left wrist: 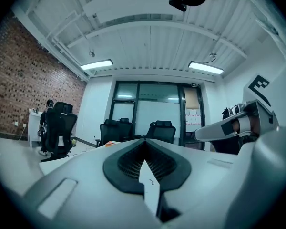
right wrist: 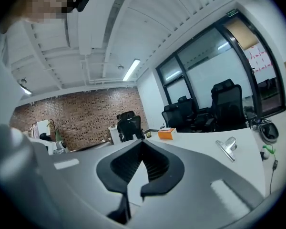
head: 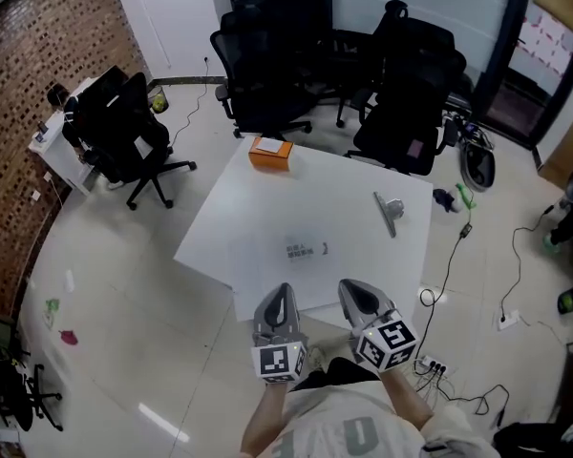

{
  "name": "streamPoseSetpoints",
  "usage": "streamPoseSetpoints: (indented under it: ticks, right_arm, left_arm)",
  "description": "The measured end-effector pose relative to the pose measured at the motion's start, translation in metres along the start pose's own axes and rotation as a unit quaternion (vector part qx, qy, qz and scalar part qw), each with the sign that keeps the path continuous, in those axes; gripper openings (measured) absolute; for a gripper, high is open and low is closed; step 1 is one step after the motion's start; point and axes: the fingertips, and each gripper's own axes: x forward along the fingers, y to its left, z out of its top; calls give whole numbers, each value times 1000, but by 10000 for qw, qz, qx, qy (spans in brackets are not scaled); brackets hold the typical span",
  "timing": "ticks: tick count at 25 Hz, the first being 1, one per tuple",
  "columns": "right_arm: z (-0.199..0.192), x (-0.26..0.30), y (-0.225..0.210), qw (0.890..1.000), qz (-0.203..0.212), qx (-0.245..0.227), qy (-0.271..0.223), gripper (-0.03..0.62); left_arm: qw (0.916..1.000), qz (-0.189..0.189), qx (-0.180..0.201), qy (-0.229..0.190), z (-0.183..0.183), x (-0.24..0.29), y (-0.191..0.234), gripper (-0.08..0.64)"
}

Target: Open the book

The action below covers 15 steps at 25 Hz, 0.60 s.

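On the white table (head: pixel 229 208) lies a flat white book (head: pixel 306 249) with a small dark print on its cover; it barely stands out from the tabletop and lies closed. My left gripper (head: pixel 279 299) and right gripper (head: pixel 355 294) hover side by side at the table's near edge, just short of the book. Both point level toward the far side. In the left gripper view the left gripper (left wrist: pixel 145 144) has its jaws together with nothing held. The right gripper (right wrist: pixel 142 146) is likewise shut and empty. The book itself is hidden in both gripper views.
An orange box (head: pixel 270 153) sits near the table's far edge, also the orange box (right wrist: pixel 167 133). A metal clip (head: pixel 390 212) lies at the right, also the clip (right wrist: pixel 227 147). Black office chairs (head: pixel 277 55) stand behind the table and one chair (head: pixel 124 132) at the left. Cables (head: pixel 458 256) run over the floor at the right.
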Motion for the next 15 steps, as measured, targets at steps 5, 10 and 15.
streamPoseSetpoints:
  ticks: [5, 10, 15]
  right_arm:
    - [-18, 25, -18, 9995, -70, 195, 217, 3]
    - [-22, 32, -26, 9992, -56, 342, 213, 3]
    - [-29, 38, -36, 9989, -43, 329, 327, 3]
  left_arm:
    - [9998, 143, -72, 130, -10, 15, 17, 12]
    - [9996, 2, 238, 161, -13, 22, 12, 12]
    - [9996, 29, 166, 209, -22, 32, 10, 12]
